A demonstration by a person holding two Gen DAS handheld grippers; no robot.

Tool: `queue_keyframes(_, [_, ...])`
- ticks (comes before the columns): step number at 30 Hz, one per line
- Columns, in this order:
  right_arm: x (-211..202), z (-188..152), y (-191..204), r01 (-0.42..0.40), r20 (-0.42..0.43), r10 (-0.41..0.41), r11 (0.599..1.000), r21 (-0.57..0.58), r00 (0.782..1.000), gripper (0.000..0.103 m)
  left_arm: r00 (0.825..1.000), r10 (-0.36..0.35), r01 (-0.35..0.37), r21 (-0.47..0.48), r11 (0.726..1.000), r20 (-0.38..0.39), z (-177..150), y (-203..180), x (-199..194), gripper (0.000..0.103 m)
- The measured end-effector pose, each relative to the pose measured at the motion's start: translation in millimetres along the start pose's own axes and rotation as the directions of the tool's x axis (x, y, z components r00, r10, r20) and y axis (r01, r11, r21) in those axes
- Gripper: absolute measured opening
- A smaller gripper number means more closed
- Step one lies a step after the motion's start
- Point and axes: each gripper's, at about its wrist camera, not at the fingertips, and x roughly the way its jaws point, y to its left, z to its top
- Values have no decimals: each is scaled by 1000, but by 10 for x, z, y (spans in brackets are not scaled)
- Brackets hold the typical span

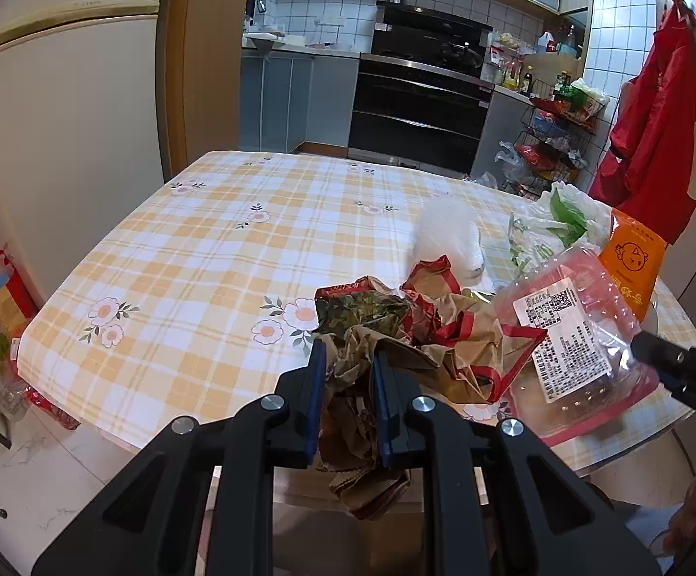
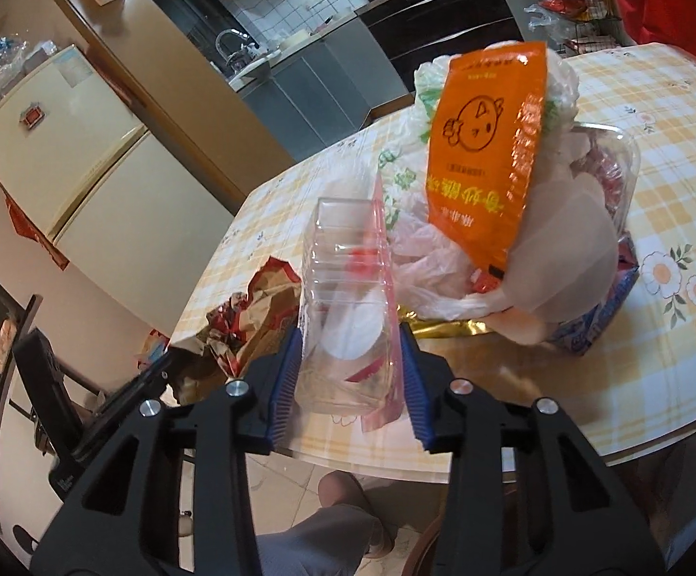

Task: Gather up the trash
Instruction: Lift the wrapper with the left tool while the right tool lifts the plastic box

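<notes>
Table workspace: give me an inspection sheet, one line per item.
Surface: yellow-checked floral tablecloth on the table, left part bare.
Job's things: crumpled brown-and-red paper wrapper; clear plastic clamshell box with a printed label.
Clutter: orange printed pouch, white plastic bags, gold foil, a blue carton.
Grippers: left tongs shut on the paper wrapper; right tongs shut on the clamshell box.
Cables: nothing seen.
Surroundings: cream fridge, black oven, red apron hanging.
</notes>
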Motion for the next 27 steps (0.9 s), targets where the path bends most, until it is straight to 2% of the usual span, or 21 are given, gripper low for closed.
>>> queue_keyframes(14, [-172, 116, 92, -74, 52, 75, 997, -10, 996, 37, 998, 2, -2, -3, 1000, 57, 88, -10, -199, 18])
queue_keyframes(20, [-337, 140, 209, -97, 78, 99, 995, -29, 992, 37, 995, 8, -7, -11, 1000, 104, 168, -6, -441, 18])
queue_keyframes(27, [-743, 175, 328, -82, 156, 95, 993, -91, 983, 37, 985, 25, -20, -27, 999, 169, 258, 35, -838, 18])
